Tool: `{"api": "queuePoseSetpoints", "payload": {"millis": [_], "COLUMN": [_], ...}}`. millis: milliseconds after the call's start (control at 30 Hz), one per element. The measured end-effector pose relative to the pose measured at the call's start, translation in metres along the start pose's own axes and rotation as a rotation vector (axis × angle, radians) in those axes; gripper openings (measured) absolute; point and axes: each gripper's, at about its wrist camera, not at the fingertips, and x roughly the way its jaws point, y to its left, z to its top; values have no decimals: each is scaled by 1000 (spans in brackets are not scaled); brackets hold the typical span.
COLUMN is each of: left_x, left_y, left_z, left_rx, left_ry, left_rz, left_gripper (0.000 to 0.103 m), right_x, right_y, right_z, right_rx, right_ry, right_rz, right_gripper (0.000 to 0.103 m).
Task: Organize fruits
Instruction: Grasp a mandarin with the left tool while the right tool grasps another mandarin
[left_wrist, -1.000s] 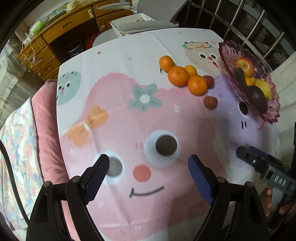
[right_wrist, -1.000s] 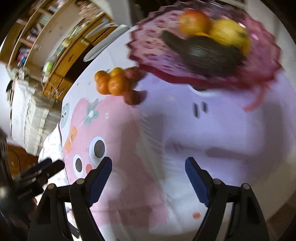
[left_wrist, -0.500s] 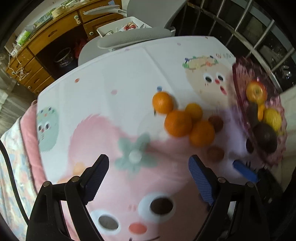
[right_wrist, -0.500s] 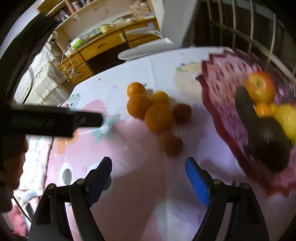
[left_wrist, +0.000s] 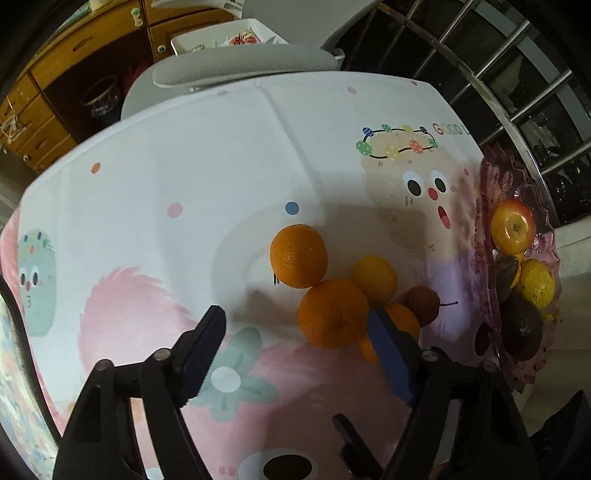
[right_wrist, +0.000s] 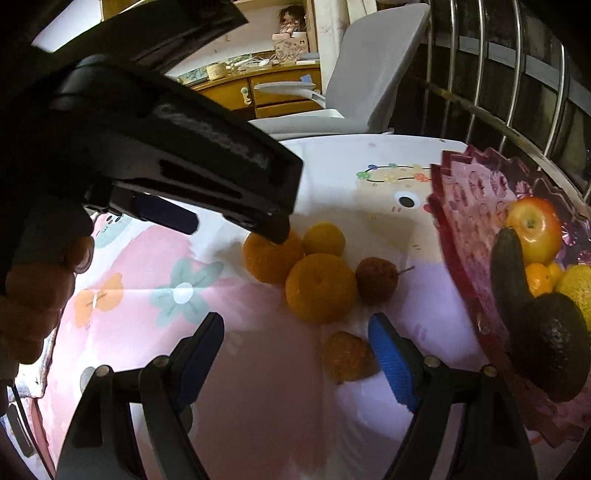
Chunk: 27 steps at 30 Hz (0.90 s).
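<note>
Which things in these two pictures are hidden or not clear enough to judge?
- Left wrist view: one orange fruit is mostly hidden behind the left gripper's blue finger.
- Right wrist view: the far orange is partly covered by the other gripper's black body.
- Both views: the pink tray is cut off by the picture edge.

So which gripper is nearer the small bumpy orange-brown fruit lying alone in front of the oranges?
Right. The right gripper has the bumpy fruit just beyond its open jaws; the left gripper hovers farther back over the oranges.
</note>
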Motion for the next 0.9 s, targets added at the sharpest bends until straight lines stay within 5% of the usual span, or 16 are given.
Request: {"api": "queuePoseSetpoints", "payload": {"millis": [400, 900], "left_x": [16, 21], "left_y": [10, 9], "left_z": [2, 2], "left_rx": [-65, -83], "left_ry": [20, 37], "left_rz": [-154, -239], "left_gripper": [59, 40], "right_x": [20, 14], "right_y": [-5, -9], "right_z": [4, 3], "right_rx": [38, 87], "right_ry": [-11, -74], "right_rz": [-116, -70], "right_gripper": [62, 44]}}
